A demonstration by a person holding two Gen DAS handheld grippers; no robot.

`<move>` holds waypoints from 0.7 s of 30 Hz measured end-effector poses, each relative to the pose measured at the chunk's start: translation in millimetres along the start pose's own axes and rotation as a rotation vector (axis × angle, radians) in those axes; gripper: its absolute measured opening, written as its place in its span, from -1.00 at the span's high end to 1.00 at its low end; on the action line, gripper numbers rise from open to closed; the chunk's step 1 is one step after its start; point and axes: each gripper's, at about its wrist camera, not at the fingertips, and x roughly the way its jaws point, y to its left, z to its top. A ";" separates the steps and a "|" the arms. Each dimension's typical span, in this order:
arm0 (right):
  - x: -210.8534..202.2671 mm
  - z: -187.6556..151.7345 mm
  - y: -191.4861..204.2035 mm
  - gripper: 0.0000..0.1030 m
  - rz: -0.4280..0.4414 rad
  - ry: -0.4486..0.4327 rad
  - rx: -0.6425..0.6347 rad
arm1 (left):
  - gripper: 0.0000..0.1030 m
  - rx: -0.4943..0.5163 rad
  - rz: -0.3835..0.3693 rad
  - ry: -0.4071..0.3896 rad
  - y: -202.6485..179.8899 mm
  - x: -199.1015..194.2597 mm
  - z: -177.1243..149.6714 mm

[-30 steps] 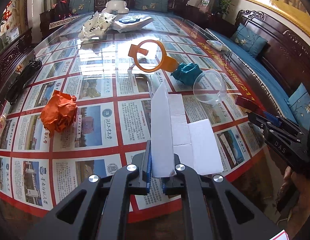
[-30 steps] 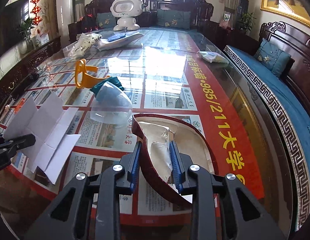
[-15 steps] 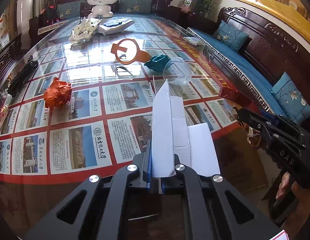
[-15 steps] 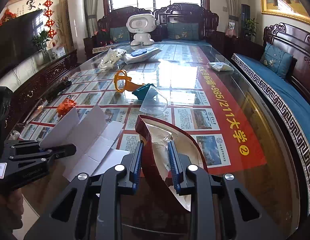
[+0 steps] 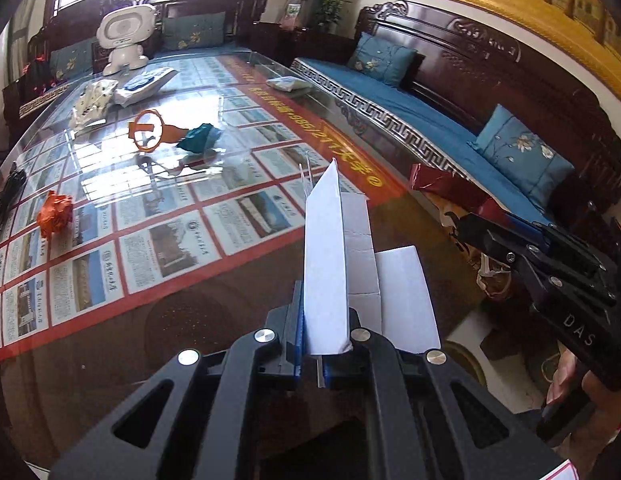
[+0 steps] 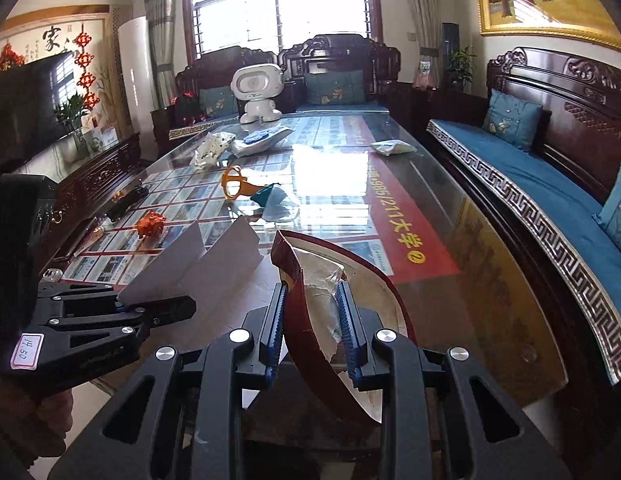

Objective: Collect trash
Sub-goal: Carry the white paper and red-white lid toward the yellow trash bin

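My left gripper (image 5: 310, 338) is shut on a folded white paper sheet (image 5: 326, 248) that stands up from its jaws, above the near edge of the glass table (image 5: 110, 344). In the right wrist view my right gripper (image 6: 312, 320) is shut on a curved dark red wrapper (image 6: 298, 320) with crumpled white paper (image 6: 322, 288) inside it. Each gripper shows in the other's view: the right gripper (image 5: 470, 226) with its red wrapper (image 5: 442, 186), and the left gripper (image 6: 166, 306) with its white sheet (image 6: 214, 264). Both are held off the table.
On the table lie an orange paper ball (image 5: 54, 214), an orange ring-shaped piece (image 5: 148, 132), a teal crumpled scrap (image 5: 198, 136), a clear plastic cup (image 6: 278, 204), a white crumpled bag (image 5: 90, 100), a white packet (image 5: 288, 83) and a white robot toy (image 5: 124, 40). A blue-cushioned wooden bench (image 5: 430, 128) runs along the right.
Both grippers have drawn back from the table and risen, each keeping its hold. The table's near edge and the floor beyond it have come into view.
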 end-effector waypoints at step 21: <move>-89.0 -192.0 -109.1 0.49 -0.313 0.249 0.326 | 0.86 0.333 -0.218 0.160 -191.3 35.4 -76.2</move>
